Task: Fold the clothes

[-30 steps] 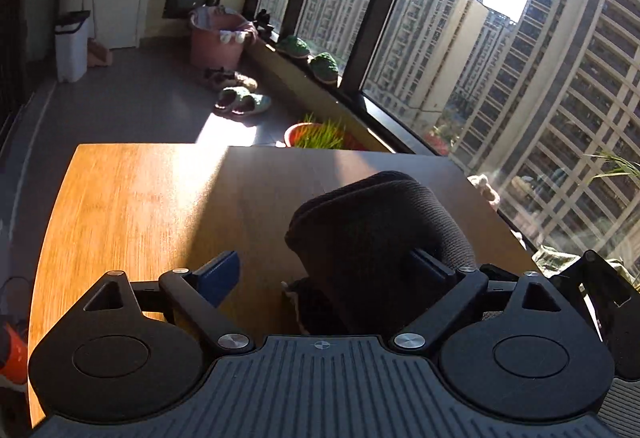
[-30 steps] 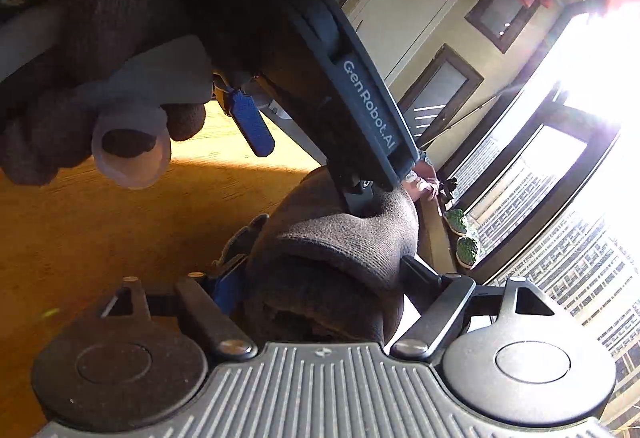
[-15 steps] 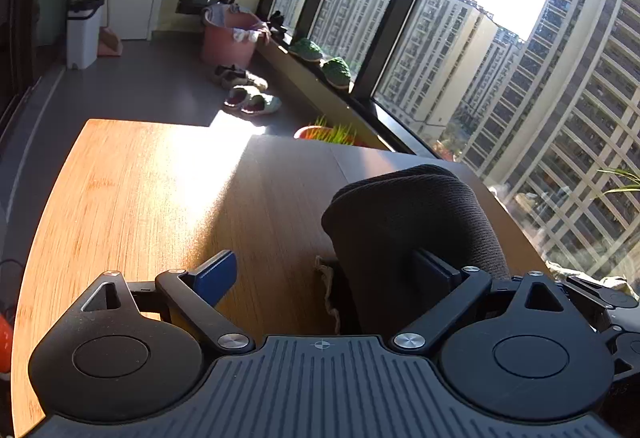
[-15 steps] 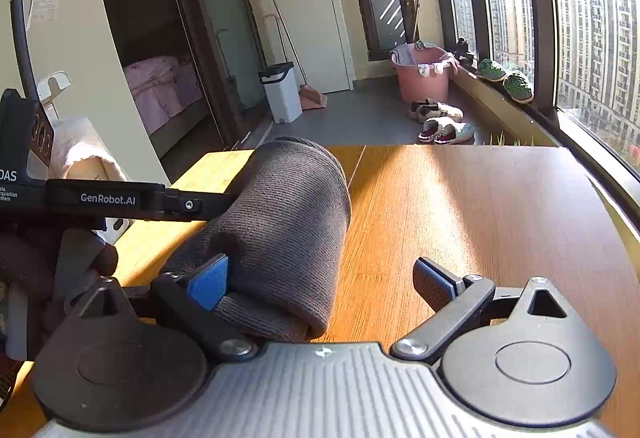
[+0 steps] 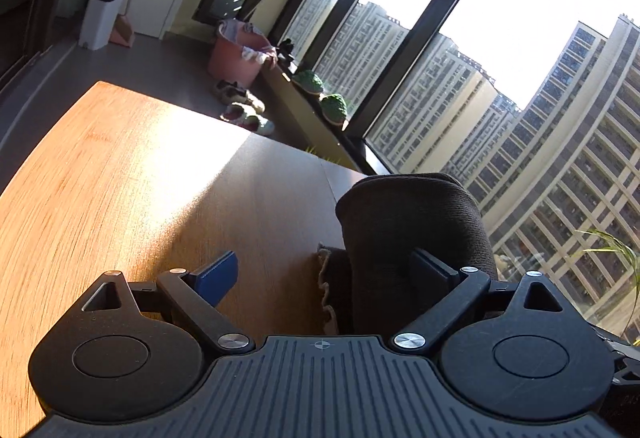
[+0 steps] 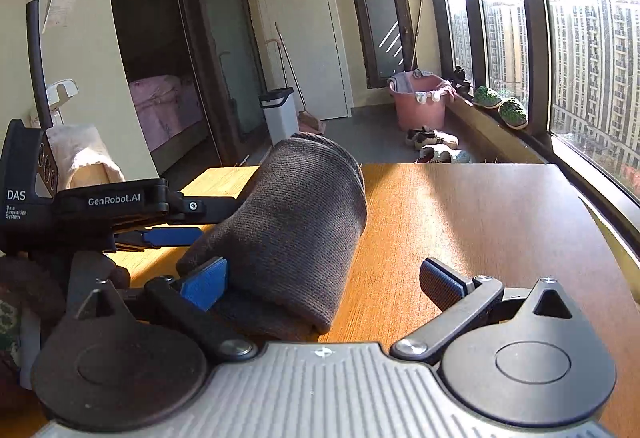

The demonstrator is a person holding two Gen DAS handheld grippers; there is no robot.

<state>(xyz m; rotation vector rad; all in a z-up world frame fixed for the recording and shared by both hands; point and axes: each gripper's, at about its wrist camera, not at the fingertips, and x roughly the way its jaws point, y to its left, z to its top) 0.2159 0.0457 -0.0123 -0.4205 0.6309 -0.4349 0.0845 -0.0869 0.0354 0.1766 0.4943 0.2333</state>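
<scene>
Seen from two cameras mounted on hand-held grippers, over a warm brown wooden table beside tall windows. On the table, a dark brown ribbed knit garment folded into a thick rounded bundle, standing up in a hump between the two tools. In the right wrist view, right gripper with jaws spread wide; bundle leaning against the blue pad of the left-hand finger, overlapping it and filling the left half of the gap; right-hand finger well clear of the cloth, bare table in between; nothing clamped. At the left edge of that view, the left gripper, black, lettered "GenRobot.AI", reaching in level from the side, one finger above and a blue pad below, both ending at the bundle's flank; held by a gloved hand in dark knit. In the left wrist view, left gripper also spread wide; same bundle pressed up against the right-hand finger and hiding part of it, a pale frilled edge of fabric showing beside it; left-hand blue pad apart from the cloth, open table between; no squeeze on the garment from both sides. Beyond the table, a pink plastic tub, a white bin with a dark lid, shoes on the grey floor.
</scene>
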